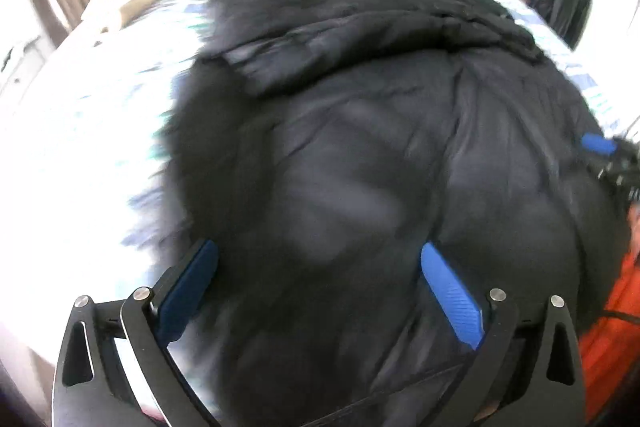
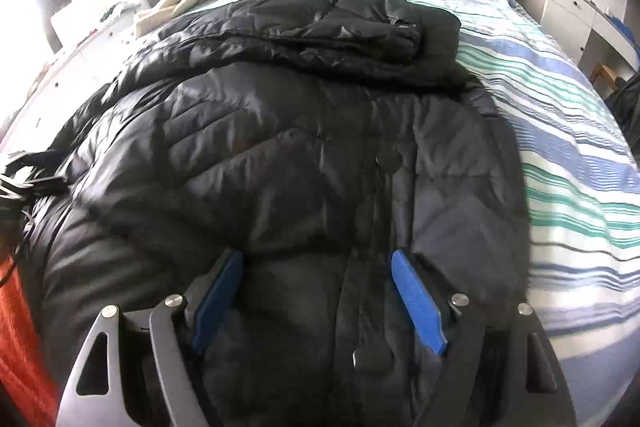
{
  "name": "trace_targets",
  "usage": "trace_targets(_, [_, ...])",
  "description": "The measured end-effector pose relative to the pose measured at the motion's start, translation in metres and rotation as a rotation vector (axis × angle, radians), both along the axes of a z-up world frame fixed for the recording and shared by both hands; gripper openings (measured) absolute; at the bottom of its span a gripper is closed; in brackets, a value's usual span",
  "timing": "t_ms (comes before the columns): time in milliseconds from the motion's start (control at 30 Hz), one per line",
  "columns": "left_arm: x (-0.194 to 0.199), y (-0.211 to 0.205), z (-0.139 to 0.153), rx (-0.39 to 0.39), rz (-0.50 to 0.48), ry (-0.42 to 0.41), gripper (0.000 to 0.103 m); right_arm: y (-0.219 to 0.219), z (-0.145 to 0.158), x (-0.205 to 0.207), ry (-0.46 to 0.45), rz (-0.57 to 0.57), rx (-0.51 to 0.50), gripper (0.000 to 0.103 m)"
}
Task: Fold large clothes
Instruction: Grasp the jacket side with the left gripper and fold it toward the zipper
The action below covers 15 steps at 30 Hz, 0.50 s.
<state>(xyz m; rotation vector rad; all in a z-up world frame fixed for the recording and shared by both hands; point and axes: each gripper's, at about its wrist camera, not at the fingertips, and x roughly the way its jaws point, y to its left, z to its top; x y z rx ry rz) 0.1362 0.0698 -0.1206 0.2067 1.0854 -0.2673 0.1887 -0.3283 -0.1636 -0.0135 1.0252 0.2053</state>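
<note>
Now both claws, left claw [image 1: 320, 263] and right claw [image 2: 318, 267], hover spread wide and empty over the black quilted puffer jacket [image 2: 280, 155] filling mid-frame on the striped bed [image 2: 568, 155].

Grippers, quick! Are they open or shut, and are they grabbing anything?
Left gripper: open, holding nothing, above the black puffer jacket.
Right gripper: open, holding nothing, over the same jacket.

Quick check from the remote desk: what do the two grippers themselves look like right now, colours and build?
Both match. The left gripper and right gripper each have two flat blue ribbed pads on black angled metal linkage arms with triangular cut-outs and silver round pivot bolts. No markings visible.
</note>
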Motion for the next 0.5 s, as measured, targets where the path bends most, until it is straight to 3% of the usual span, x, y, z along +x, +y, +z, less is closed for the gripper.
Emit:
trace_targets(133, [-0.03,0.074,0.034,0.193,0.119,-0.017,0.1,-0.02,0.022,-0.035,-0.017,-0.014,0.018,0.079])
trace_targets(200, [-0.042,0.107,0.055,0.226,0.204,-0.052,0.1,-0.036,0.036,-0.05,-0.049,-0.061,0.039,0.079])
trace_targets(233, [-0.045,0.123,0.068,0.2,0.253,-0.072,0.1,-0.046,0.043,-0.057,-0.069,-0.107,0.04,0.079])
trace_targets(300, [-0.048,0.14,0.088,0.078,0.311,-0.112,0.101,-0.056,0.049,-0.065,-0.089,-0.164,0.041,0.079])
trace_targets(367, [-0.044,0.135,0.089,-0.032,0.307,-0.129,0.101,-0.067,0.054,-0.073,-0.105,-0.207,0.064,0.079])
trace_targets(500, [-0.025,0.092,0.036,-0.066,0.242,-0.071,0.101,-0.069,0.053,-0.078,-0.071,-0.231,0.116,0.079])
